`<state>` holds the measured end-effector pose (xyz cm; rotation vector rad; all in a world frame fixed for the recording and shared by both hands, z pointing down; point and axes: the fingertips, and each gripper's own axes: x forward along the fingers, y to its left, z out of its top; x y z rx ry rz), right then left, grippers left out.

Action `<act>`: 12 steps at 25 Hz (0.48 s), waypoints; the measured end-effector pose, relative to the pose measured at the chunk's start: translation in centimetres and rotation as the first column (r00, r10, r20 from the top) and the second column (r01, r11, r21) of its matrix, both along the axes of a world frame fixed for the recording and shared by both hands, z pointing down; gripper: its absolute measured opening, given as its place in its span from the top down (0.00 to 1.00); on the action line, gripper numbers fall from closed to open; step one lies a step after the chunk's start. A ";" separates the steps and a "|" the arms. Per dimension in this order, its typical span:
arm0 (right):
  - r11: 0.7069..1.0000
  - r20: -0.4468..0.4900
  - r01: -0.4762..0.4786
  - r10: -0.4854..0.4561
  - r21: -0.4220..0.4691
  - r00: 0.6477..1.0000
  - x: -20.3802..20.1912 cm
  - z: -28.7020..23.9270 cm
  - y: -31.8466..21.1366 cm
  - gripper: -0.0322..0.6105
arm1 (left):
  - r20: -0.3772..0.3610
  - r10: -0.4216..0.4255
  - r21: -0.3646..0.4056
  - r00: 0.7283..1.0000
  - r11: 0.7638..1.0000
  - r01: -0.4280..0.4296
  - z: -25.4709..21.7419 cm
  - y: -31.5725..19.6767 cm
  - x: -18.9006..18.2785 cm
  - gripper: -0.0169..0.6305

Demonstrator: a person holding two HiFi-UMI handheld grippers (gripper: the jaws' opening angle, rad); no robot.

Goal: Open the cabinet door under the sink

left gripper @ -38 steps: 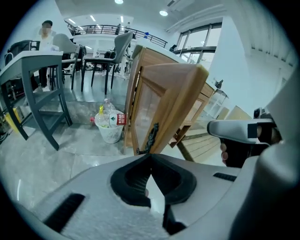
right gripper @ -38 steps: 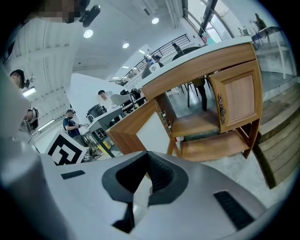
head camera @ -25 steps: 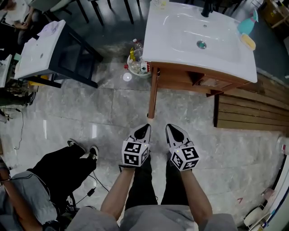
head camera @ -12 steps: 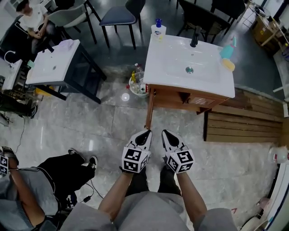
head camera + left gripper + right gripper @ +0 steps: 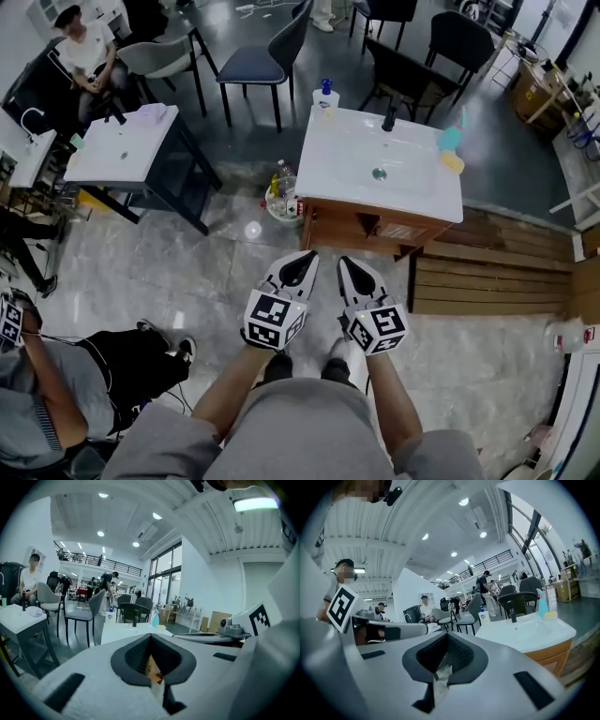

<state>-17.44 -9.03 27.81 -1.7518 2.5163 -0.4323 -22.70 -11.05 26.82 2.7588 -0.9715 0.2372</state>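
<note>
Cabinet door point(image 5: 412, 232) seems closed, beneath white sink point(image 5: 339, 183).

The person wears a grey shirt point(image 5: 281, 436) with short sleeves and dark trousers point(image 5: 279, 367); the left gripper point(image 5: 307, 255) and the right gripper point(image 5: 343, 261) have white shells that narrow to a point, with a black lining on the inner side; each one carries a cube with black and white square markers, the left cube point(image 5: 275, 319) and the right cube point(image 5: 378, 327); in the gripper views the shells look light grey, with narrow black slots point(image 5: 63, 692), and a black ribbed pad point(image 5: 135, 656) frames the opening between the jaws
</note>
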 end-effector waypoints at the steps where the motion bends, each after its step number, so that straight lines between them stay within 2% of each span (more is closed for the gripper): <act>1: 1.000 -0.002 0.002 -0.002 0.019 1.000 0.0 -1.0 -0.1 0.94 | -0.005 0.006 0.017 1.000 1.000 -0.006 -1.0 0.0 0.1 0.96; 5: 0.995 -0.028 0.011 -0.008 0.097 1.000 -0.1 -4.9 -0.4 0.94 | -0.033 0.024 0.083 0.999 0.996 -0.021 -4.3 -0.2 0.5 0.96; 12: 0.974 -0.075 0.025 -0.009 0.226 0.997 0.0 -10.8 -0.7 0.94 | -0.083 0.017 0.197 0.996 0.980 -0.001 -9.6 -0.8 0.0 0.96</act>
